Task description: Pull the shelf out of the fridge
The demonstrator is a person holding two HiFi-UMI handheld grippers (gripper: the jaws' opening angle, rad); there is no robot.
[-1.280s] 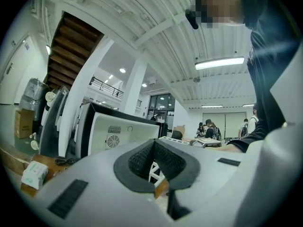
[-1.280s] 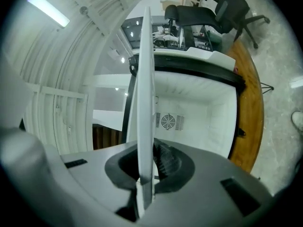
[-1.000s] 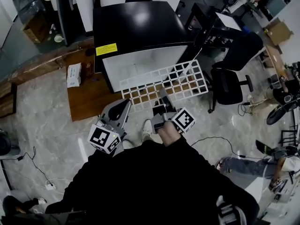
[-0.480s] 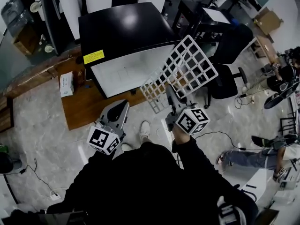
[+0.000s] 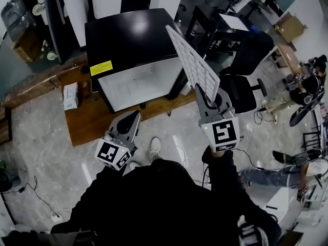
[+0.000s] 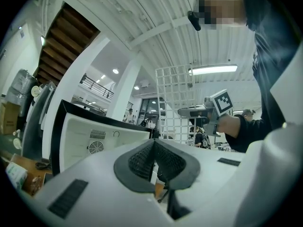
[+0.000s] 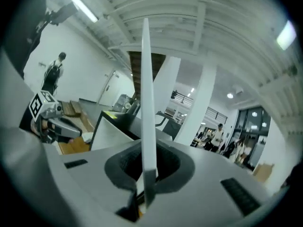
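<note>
A small black fridge (image 5: 136, 37) with a white inside stands open on a wooden platform (image 5: 97, 118). The white grid shelf (image 5: 192, 65) is outside it, raised on edge to the right of the fridge's front. My right gripper (image 5: 206, 95) is shut on the shelf's near edge. In the right gripper view the shelf (image 7: 147, 93) runs straight up from between the pads. My left gripper (image 5: 131, 120) hangs lower left, in front of the fridge, shut with nothing in it. From the left gripper view the shelf (image 6: 173, 98) and right gripper (image 6: 189, 111) show at the right.
A white box (image 5: 70, 95) lies on the platform's left end. A black office chair (image 5: 246, 83) and a black desk (image 5: 225, 27) stand right of the fridge. Cables trail over the marble floor (image 5: 46, 152). Other people sit at the far right.
The shelf lay flat in front of the fridge; my right gripper has swung it up and to the right until it stands on edge. The left gripper has stayed put.
</note>
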